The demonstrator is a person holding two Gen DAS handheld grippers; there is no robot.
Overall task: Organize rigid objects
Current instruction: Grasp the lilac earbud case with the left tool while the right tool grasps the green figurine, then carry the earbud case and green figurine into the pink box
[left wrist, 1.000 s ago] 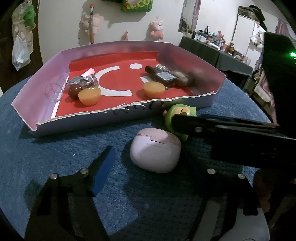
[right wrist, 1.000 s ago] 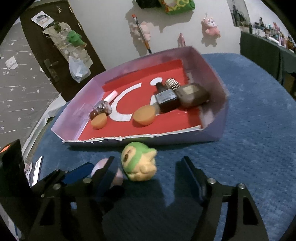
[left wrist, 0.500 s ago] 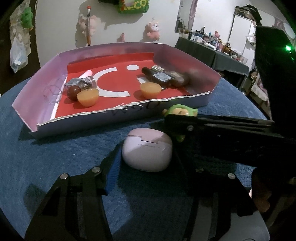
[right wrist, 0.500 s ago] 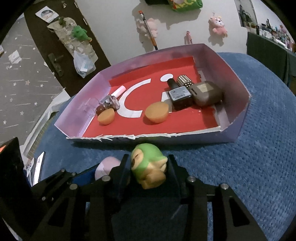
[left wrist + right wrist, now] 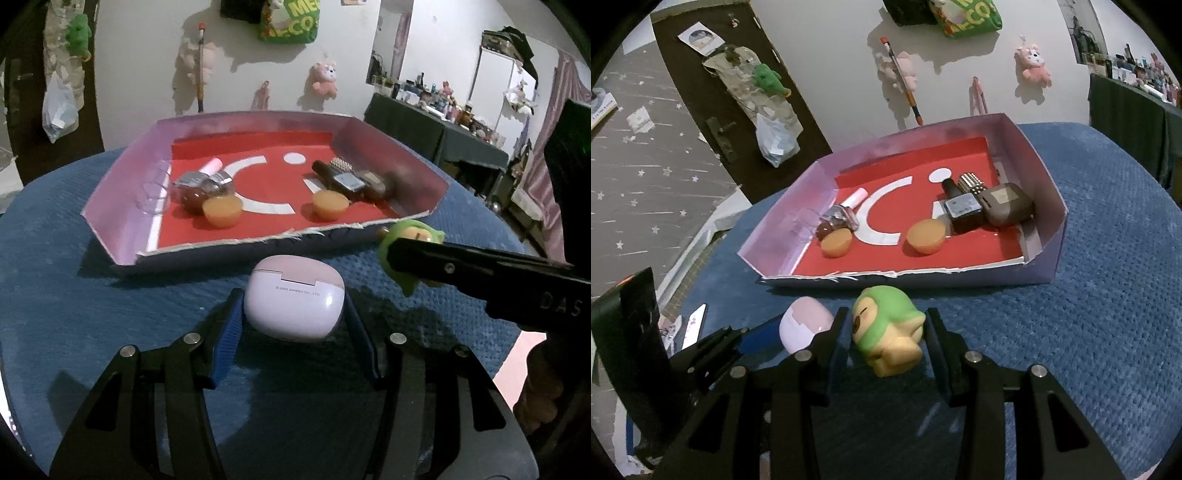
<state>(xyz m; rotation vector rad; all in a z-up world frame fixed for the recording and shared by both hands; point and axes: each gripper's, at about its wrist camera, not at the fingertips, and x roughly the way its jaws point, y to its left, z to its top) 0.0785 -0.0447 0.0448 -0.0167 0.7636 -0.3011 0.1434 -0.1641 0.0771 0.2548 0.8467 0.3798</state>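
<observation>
Both your claws are clenched on things just in front of the tray.

Your left claw (image 5: pixel 293 314) grips the pink case (image 5: pixel 294 297) at the tray's (image 5: pixel 122 192) near wall, above the blue tabletop (image 5: pixel 74 302). Your right claw (image 5: pixel 886 332) grips the green figure (image 5: pixel 884 330), just right of the case. Inside the tray lie two orange cups (image 5: pixel 925 236), bottles and a brown case (image 5: pixel 1006 205).

A pink plush toy (image 5: pixel 325 78) and a green snack bag (image 5: pixel 290 22) hang on the white wall (image 5: pixel 147 55).
</observation>
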